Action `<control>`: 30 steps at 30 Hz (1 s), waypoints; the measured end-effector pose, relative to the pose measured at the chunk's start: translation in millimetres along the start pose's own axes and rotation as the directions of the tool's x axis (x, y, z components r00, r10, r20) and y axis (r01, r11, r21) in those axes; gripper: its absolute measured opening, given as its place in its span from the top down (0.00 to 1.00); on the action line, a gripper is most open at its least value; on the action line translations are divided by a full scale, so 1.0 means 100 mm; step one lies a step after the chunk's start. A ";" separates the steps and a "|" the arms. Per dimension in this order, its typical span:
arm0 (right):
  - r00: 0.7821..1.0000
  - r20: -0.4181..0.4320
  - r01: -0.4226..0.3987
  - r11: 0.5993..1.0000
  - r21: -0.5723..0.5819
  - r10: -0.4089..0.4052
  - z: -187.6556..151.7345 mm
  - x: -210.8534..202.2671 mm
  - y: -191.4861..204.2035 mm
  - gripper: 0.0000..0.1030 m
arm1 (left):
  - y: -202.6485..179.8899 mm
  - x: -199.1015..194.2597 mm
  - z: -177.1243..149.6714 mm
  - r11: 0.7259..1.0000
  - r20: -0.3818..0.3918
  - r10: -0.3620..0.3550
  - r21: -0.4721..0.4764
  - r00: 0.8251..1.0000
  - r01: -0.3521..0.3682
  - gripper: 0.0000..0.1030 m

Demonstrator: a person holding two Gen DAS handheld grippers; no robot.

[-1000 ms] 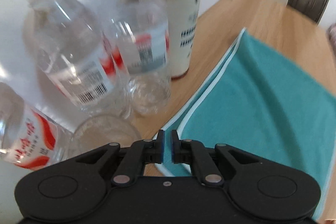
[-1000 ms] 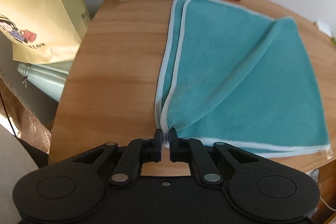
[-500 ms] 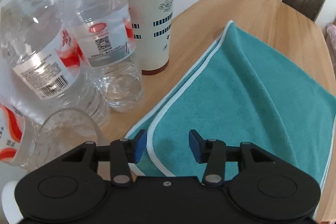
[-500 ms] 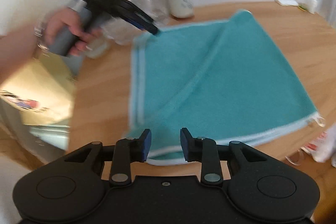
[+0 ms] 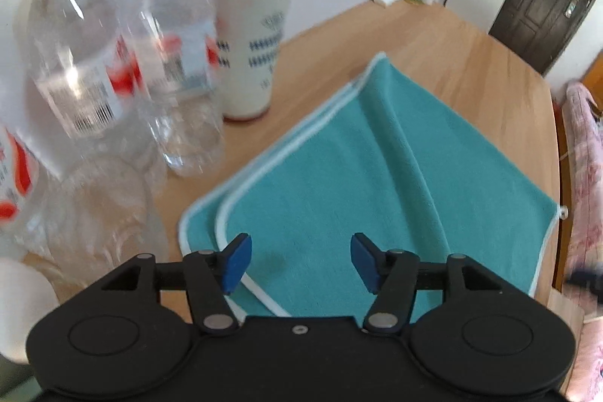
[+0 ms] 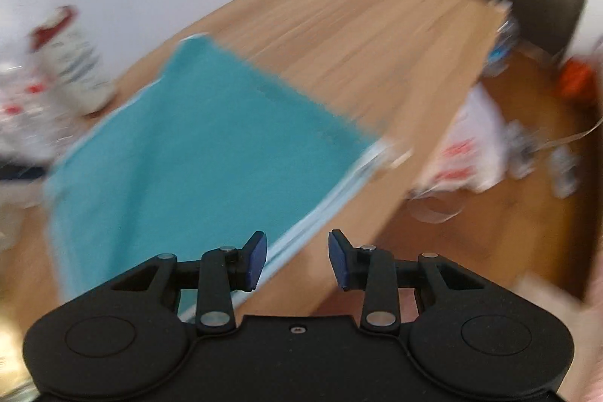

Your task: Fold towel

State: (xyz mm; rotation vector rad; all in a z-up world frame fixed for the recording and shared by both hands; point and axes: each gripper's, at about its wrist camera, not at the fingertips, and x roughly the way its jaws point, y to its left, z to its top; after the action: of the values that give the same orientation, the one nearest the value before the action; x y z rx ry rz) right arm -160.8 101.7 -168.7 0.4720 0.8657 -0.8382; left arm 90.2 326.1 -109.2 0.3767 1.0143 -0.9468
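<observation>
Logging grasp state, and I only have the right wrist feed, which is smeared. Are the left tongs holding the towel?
Observer: No. The left tongs are open above the towel, nothing between the fingers.
Operator: Which part of the towel are they over?
Observer: The folded corner nearest the water bottles, where two white-trimmed edges lie one on the other.
Operator: Does the fold lie flat?
Observer: Not fully. A ridge runs down the top layer from the far corner beside the red-lidded cup.
Operator: Right tongs?
Observer: Open too, near the towel's edge, empty.
</observation>
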 end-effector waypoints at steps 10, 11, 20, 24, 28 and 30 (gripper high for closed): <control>0.984 -0.122 -0.147 0.974 -0.173 0.127 0.76 0.74 -0.46 0.60 | -0.19 0.22 -0.36 0.989 -0.106 0.049 -0.132 0.993 -0.063 0.42; 0.973 -0.171 -0.189 0.958 -0.215 0.154 0.79 0.83 -0.44 0.73 | -0.22 0.25 -0.36 0.984 -0.116 0.077 -0.151 0.990 -0.094 0.42; 0.910 -0.325 -0.375 0.849 -0.372 0.259 1.08 1.12 -0.60 0.91 | -0.43 0.44 -0.29 0.902 -0.177 0.256 -0.309 0.950 -0.300 0.40; 0.914 -0.335 -0.376 0.786 -0.491 0.228 1.21 1.18 -0.66 0.92 | -0.62 0.53 -0.21 0.856 -0.178 0.306 -0.379 0.935 -0.352 0.36; 0.947 -0.281 -0.297 0.766 -0.570 0.157 1.35 1.26 -0.77 0.94 | -0.86 0.63 -0.15 0.835 -0.163 0.317 -0.419 0.934 -0.357 0.31; 0.949 -0.281 -0.283 0.773 -0.567 0.141 1.43 1.30 -0.87 0.94 | -0.97 0.67 -0.12 0.830 -0.154 0.322 -0.428 0.934 -0.357 0.30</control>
State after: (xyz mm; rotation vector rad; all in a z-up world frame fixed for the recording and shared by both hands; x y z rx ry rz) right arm -114.5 -104.0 -195.1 0.0899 1.2056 -0.2606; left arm 17.3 246.3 -158.2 0.1915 1.1548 -0.3560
